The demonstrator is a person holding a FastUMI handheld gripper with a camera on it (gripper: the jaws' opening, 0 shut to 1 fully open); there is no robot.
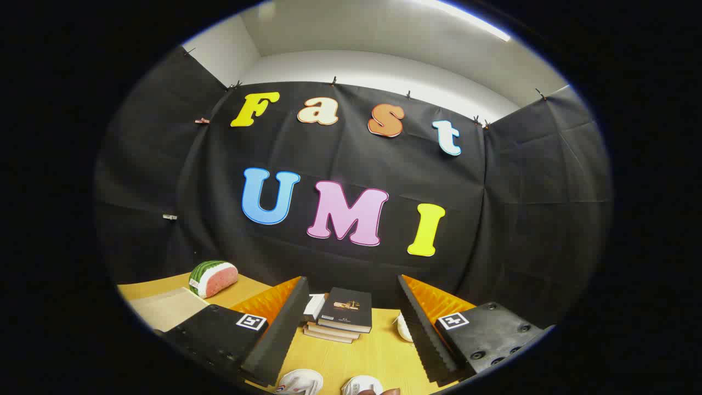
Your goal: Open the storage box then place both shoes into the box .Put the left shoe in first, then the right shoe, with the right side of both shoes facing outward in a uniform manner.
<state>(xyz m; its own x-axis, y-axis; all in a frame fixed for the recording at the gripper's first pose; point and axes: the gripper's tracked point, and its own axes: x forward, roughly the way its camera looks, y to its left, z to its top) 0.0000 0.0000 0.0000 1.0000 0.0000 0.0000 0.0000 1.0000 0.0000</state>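
Observation:
My gripper (351, 334) is open, its two fingers (277, 334) spread wide above the wooden table (373, 356) with nothing between them. Low between the fingers, close to me, lie the tops of two white shoes: one (300, 382) nearer the left finger, the other (362, 385) beside it toward the right. Most of each shoe is cut off from sight. A flat beige box piece (164, 308), possibly the storage box or its lid, lies on the table beyond the left finger.
A stack of books (343, 315) with a dark cover on top sits ahead between the fingers. A watermelon-slice toy (213, 277) rests at the table's far left. A small white object (404, 328) lies by the right finger. The black cloth wall stands close behind.

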